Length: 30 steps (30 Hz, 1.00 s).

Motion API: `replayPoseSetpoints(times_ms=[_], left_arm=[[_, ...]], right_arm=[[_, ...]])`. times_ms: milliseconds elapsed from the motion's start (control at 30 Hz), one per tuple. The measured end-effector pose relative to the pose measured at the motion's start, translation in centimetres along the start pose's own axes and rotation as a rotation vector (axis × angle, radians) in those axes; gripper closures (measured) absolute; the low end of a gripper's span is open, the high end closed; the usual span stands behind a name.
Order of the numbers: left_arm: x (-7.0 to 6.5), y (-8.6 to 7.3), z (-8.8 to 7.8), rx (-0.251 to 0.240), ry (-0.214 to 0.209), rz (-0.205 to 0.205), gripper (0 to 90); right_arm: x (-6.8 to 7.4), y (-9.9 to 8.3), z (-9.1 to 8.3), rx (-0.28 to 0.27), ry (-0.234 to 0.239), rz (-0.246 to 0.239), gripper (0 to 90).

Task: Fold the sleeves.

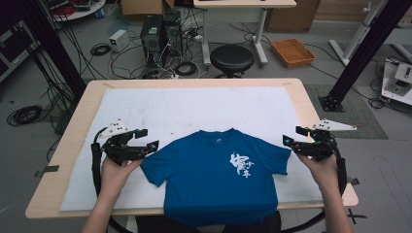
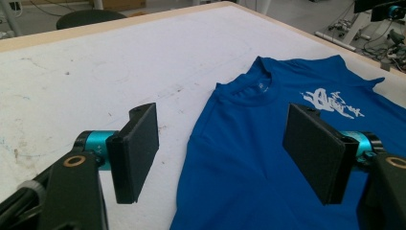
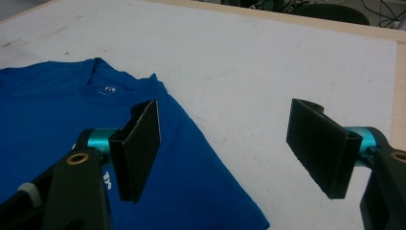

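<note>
White mat (image 1: pixel 194 104) over a wooden table (image 1: pixel 77 124), cabled workshop floor behind. Blue T-shirt (image 1: pixel 218 174) lies flat at the mat's 6 o'clock edge, collar toward 12, hem hanging off the near side; long axis runs 12–6. Left gripper (image 1: pixel 148 145), jaws spread and empty, sits just off the left sleeve at 9 o'clock. Right gripper (image 1: pixel 290 141), likewise spread, hovers beside the right sleeve at 3. Both look equally near; nothing blocks either
</note>
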<state>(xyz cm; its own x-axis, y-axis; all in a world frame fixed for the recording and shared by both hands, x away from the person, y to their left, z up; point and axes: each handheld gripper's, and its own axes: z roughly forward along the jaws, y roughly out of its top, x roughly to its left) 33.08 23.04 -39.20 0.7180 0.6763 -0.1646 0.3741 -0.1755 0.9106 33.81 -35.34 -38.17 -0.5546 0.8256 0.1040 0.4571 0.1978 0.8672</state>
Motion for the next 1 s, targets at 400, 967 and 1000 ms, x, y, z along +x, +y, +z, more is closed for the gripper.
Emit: replayPoseSetpoints(times_ms=[400,967,1000], left_arm=[[0.1,-0.6,-0.2,0.023,0.011,-0.001,28.3],[1.9,-5.5,-1.7,0.207,0.135,-0.192,57.1],[2.1,-5.5,-1.8,0.216,0.147,-0.193,57.9]], right_arm=[[0.1,0.1,0.2,0.004,0.005,-0.012,27.2],[0.2,0.3,0.5,-0.006,-0.015,-0.01,27.6],[0.2,0.4,0.4,-0.007,-0.015,-0.009,27.6]])
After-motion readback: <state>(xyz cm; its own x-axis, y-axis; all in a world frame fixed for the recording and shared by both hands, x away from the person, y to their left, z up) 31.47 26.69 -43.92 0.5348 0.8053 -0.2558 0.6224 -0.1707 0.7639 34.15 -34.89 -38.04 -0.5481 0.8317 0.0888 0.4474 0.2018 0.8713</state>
